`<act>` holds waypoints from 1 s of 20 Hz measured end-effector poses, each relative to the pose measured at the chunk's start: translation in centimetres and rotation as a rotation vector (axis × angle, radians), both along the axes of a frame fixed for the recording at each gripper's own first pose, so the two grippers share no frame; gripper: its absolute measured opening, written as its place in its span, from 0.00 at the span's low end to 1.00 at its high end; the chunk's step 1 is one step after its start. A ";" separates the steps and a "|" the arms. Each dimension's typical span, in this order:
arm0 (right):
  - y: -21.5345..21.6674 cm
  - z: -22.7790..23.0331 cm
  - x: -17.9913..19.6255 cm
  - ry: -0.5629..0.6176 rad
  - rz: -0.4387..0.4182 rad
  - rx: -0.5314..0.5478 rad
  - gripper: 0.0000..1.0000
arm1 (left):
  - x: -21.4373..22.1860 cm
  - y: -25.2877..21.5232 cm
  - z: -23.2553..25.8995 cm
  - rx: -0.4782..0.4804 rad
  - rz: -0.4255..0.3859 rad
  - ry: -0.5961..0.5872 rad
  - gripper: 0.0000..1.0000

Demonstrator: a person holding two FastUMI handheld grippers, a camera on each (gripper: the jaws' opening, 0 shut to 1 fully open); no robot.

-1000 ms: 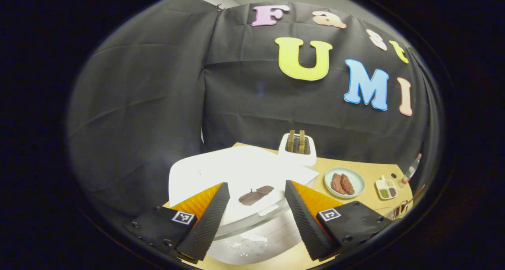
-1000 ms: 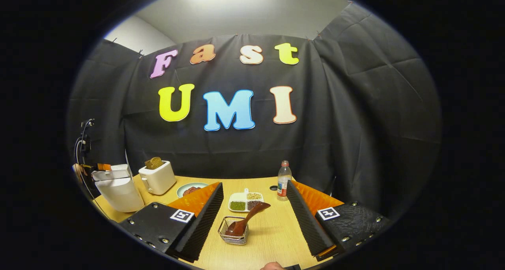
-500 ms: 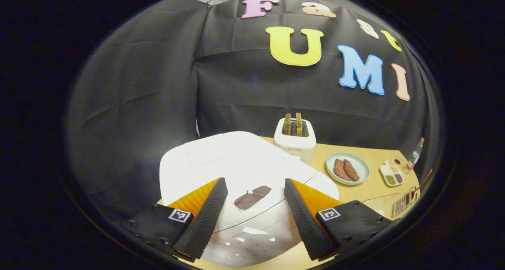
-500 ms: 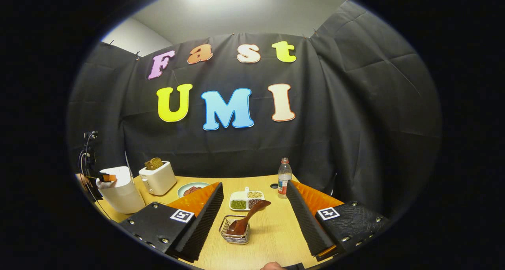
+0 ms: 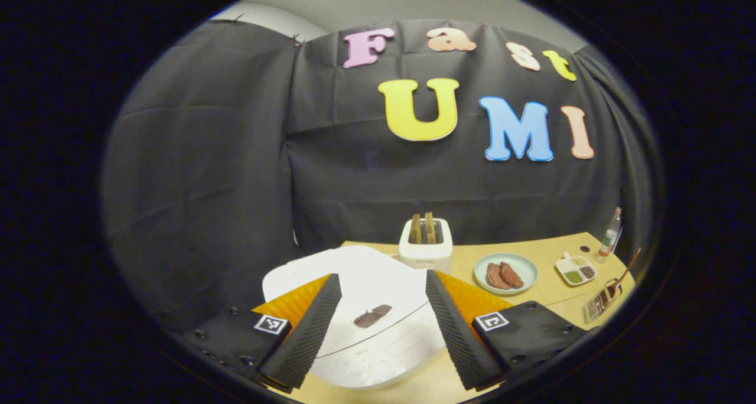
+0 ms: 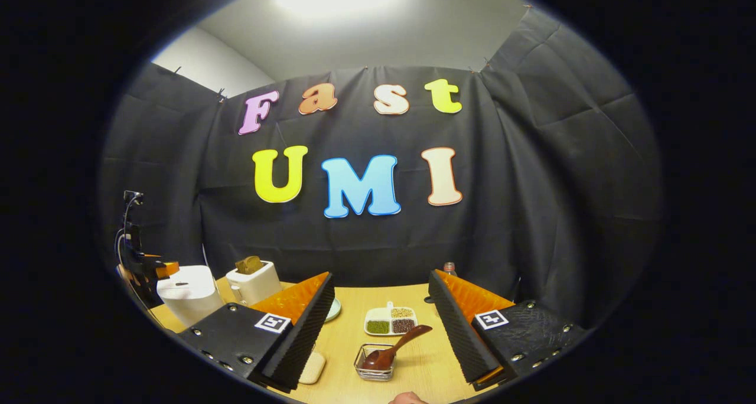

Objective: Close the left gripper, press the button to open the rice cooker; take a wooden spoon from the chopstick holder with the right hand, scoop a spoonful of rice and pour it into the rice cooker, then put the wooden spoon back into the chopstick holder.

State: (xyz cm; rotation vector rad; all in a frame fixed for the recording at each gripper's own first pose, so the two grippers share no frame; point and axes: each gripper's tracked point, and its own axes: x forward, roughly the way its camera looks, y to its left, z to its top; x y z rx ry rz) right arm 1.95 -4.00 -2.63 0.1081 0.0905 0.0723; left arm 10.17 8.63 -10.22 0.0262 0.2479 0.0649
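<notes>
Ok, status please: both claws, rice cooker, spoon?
Left claw open above closed rice cooker. Right claw open, wooden spoon resting in chopstick holder. Path clear.

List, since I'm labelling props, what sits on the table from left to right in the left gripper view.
Rice cooker → toaster → plate → divided dish → wire holder with the wooden spoon.
</notes>
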 end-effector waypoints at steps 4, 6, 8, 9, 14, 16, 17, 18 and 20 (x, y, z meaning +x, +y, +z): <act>2.3 2.6 0.0 -0.049 0.020 0.036 0.98 | -3.7 -2.6 6.0 -0.046 -0.039 -0.102 0.99; 4.5 4.0 -0.6 -0.095 0.069 0.066 0.98 | -5.8 -3.6 8.3 -0.063 -0.058 -0.149 0.95; 4.9 4.1 -0.7 -0.124 0.063 0.035 0.97 | -7.7 -4.8 9.9 -0.087 -0.090 -0.192 0.99; 4.8 4.0 -1.0 -0.133 0.050 0.004 0.97 | -8.7 -5.0 10.6 -0.093 -0.096 -0.215 0.95; 5.0 3.5 -2.1 -0.163 0.008 -0.029 0.98 | -11.9 -4.7 12.6 -0.108 -0.057 -0.308 0.99; 5.3 3.2 -2.0 -0.149 0.015 -0.030 0.98 | -12.7 -4.7 13.3 -0.087 -0.059 -0.333 0.99; 5.4 3.1 -2.0 -0.144 0.019 -0.032 0.97 | -12.9 -4.6 13.4 -0.079 -0.058 -0.341 0.95; 5.4 3.4 -2.0 -0.144 0.018 -0.031 0.98 | -12.9 -4.7 13.4 -0.078 -0.061 -0.341 0.95; 5.6 3.8 -2.0 -0.155 0.017 -0.018 0.98 | -13.1 -4.2 13.0 -0.087 -0.056 -0.326 1.00</act>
